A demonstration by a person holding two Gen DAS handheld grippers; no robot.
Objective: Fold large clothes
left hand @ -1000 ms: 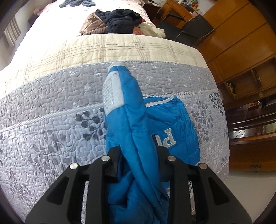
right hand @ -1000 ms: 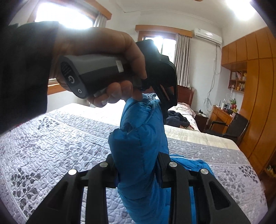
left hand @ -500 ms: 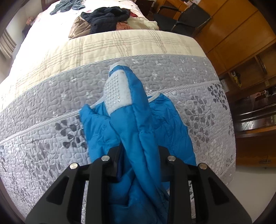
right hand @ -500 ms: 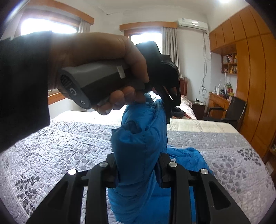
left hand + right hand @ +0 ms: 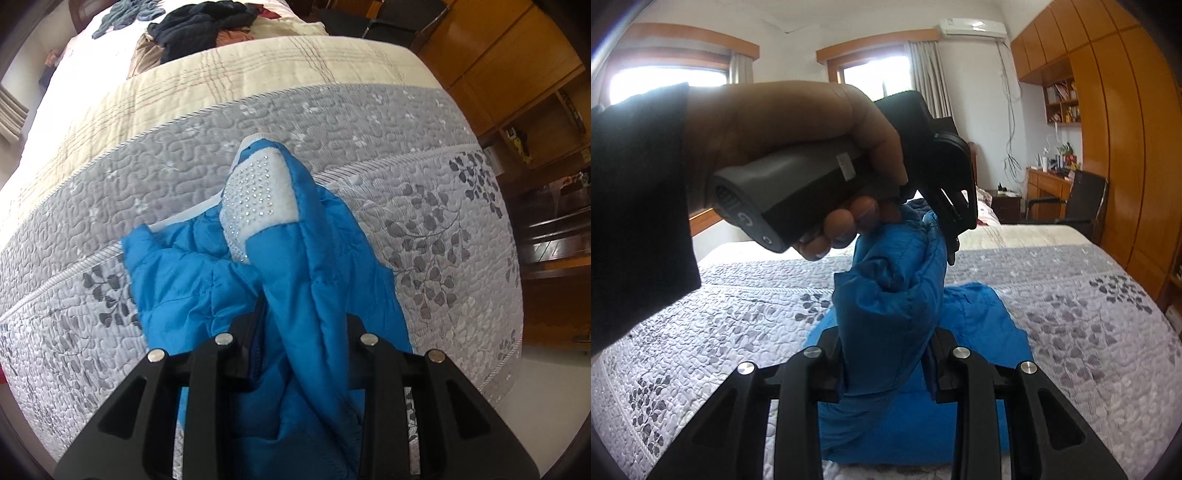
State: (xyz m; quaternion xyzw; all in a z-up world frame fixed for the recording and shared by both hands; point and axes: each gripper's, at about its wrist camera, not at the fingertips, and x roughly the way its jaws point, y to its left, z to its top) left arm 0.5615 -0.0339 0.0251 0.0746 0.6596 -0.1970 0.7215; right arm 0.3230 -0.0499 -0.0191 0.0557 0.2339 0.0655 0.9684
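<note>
A padded blue jacket [image 5: 295, 280] hangs bunched above the grey quilted bed [image 5: 110, 325], its lower part resting on the quilt. A white studded patch [image 5: 258, 199] shows on the raised fold. My left gripper [image 5: 299, 347] is shut on a thick fold of the jacket. Seen from the right wrist, my right gripper [image 5: 886, 362] is shut on another fold of the blue jacket [image 5: 894, 295]. Just beyond it a hand [image 5: 798, 147] holds the left gripper's grey handle [image 5: 783, 195], which clamps the same jacket from above.
A heap of dark and tan clothes [image 5: 192, 33] lies at the far end of the bed. A cream blanket band [image 5: 221, 85] crosses the bed. Wooden wardrobes [image 5: 1123, 147], a desk and a black chair [image 5: 1078, 199] stand to the right.
The jacket has spread leftward over the quilt in the left wrist view, covering its white lettering. The left gripper's handle has dropped lower and closer in the right wrist view.
</note>
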